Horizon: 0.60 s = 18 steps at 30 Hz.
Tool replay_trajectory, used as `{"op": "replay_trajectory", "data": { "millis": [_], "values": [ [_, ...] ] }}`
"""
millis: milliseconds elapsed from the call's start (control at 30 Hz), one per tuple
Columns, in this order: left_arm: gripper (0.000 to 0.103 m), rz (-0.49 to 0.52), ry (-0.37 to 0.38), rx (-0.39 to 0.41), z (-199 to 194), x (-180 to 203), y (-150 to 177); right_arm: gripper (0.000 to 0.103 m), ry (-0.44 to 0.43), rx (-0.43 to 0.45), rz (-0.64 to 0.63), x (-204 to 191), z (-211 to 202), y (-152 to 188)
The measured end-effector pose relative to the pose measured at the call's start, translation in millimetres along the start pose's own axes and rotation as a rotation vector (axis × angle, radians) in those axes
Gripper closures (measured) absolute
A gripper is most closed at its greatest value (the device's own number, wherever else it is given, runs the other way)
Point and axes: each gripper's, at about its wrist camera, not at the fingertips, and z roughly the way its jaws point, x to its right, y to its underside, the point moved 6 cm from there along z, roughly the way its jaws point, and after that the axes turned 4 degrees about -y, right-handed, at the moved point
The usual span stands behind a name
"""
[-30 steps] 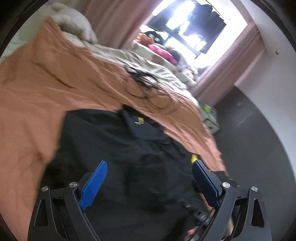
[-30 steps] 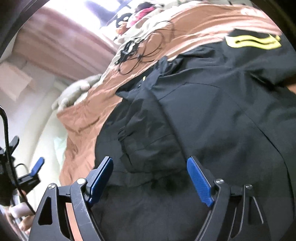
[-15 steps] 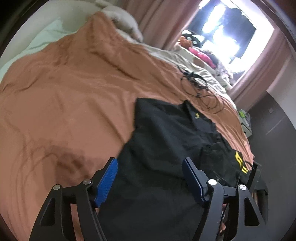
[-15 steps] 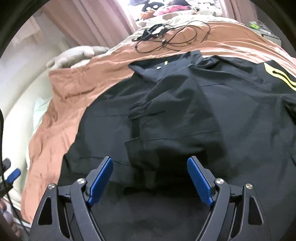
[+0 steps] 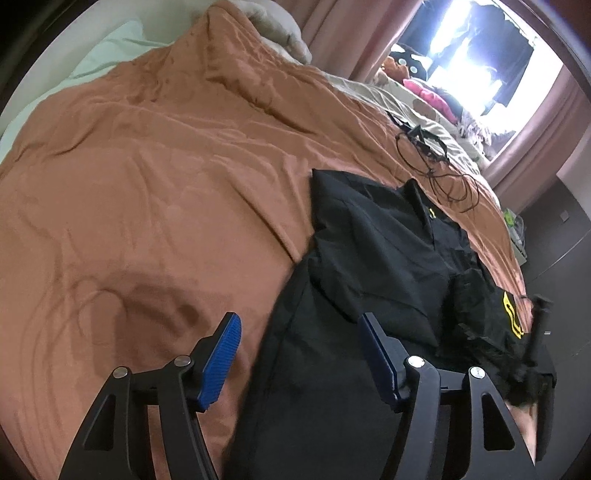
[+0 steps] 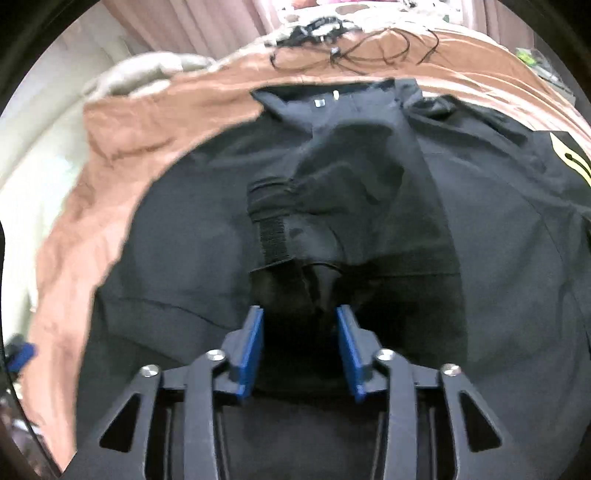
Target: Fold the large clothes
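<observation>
A large black jacket (image 5: pixel 373 254) with yellow markings lies spread on the orange-brown bedspread (image 5: pixel 147 177). My left gripper (image 5: pixel 299 354) is open above the jacket's left edge, one finger over the bedspread, one over the fabric. In the right wrist view the jacket (image 6: pixel 517 240) fills the frame, with a sleeve cuff and velcro strap (image 6: pixel 273 236) folded across its middle. My right gripper (image 6: pixel 299 339) has its jaws narrowed around a bunch of this black fabric; the pads look close on it, but contact is dark and unclear.
A tangle of black cables (image 5: pixel 436 162) lies on the bed beyond the collar. Pillows (image 5: pixel 280 33), pink curtains and a bright window (image 5: pixel 476 62) are at the far side. Dark floor (image 5: pixel 554 229) runs along the bed's right edge.
My right gripper's jaws have narrowed from wide open and moved down onto the folded sleeve. My left gripper has swung left toward the jacket's left edge and stayed open.
</observation>
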Motion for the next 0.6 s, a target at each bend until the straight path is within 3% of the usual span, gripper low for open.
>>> {"op": "replay_trajectory", "data": {
  "millis": [233, 300, 400, 433, 467, 533, 600],
  "values": [
    [0.036, 0.013, 0.001, -0.031, 20, 23, 2, 0.067, -0.045, 0.146, 0.157, 61, -71, -22],
    [0.036, 0.022, -0.003, -0.030, 22, 29, 1, 0.067, -0.008, 0.170, 0.191, 80, -83, -24],
    [0.036, 0.027, -0.005, -0.036, 26, 34, 0, 0.058, 0.107, 0.173, 0.315, 120, -99, -19],
    [0.036, 0.027, -0.011, -0.041, 28, 35, 1, 0.055, 0.109, 0.184, 0.379, 135, -105, -15],
    [0.036, 0.027, -0.015, -0.045, 30, 36, 0, 0.036, 0.077, 0.192, 0.454, 149, -110, -10],
    [0.036, 0.021, -0.027, -0.052, 34, 36, 0, 0.010, -0.018, 0.205, 0.587, 166, -110, 3],
    [0.036, 0.020, -0.038, -0.055, 38, 35, -1, 0.010, -0.040, 0.175, 0.698, 182, -104, 22]
  ]
}}
